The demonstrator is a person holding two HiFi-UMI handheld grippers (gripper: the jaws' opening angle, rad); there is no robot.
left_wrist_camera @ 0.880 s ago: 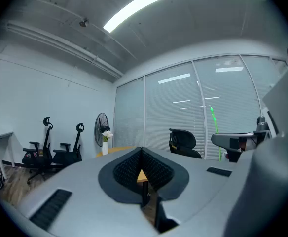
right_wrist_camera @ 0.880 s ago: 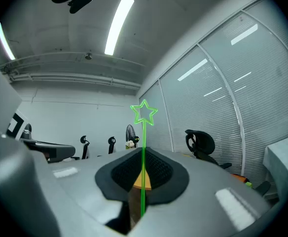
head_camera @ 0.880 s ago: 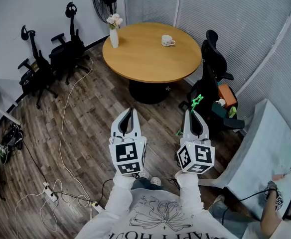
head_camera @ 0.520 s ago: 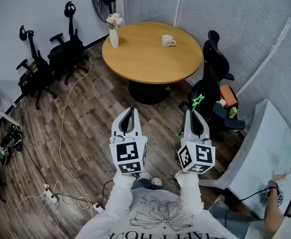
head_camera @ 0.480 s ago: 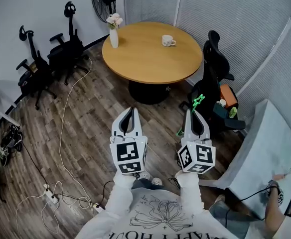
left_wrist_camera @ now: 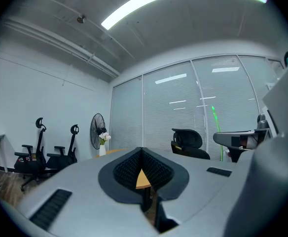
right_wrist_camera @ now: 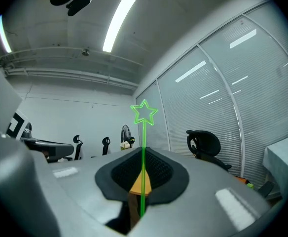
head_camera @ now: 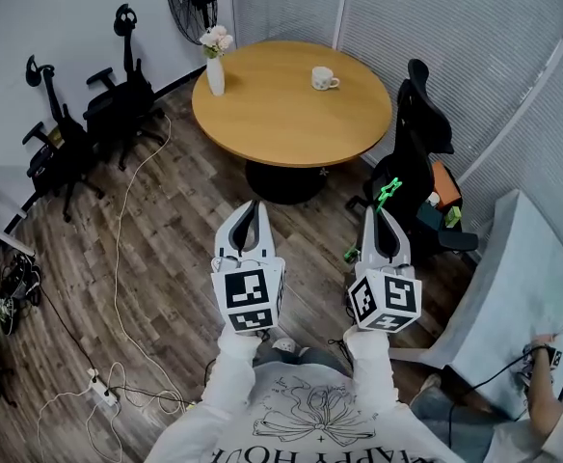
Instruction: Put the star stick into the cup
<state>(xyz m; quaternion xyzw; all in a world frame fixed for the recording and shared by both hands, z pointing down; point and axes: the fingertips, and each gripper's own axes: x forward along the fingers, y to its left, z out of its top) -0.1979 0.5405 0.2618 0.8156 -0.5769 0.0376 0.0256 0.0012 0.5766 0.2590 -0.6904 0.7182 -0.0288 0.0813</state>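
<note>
Head view: cup (head_camera: 322, 78) is set on round table (head_camera: 281, 128), upper centre; star stick (head_camera: 388, 193) is carried at right gripper (head_camera: 386, 212), centre right.
Left gripper view: left gripper (left_wrist_camera: 142, 151) is pressed together.
Right gripper view: jaws are clamped on star stick, star upright.

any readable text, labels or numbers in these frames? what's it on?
No text reads cleanly.
Print on the shirt: upside down, cut by the frame edge, unreadable.
Cubes of left gripper and right gripper: square coded markers, no words or numbers.
On the cup: too small to tell.
</note>
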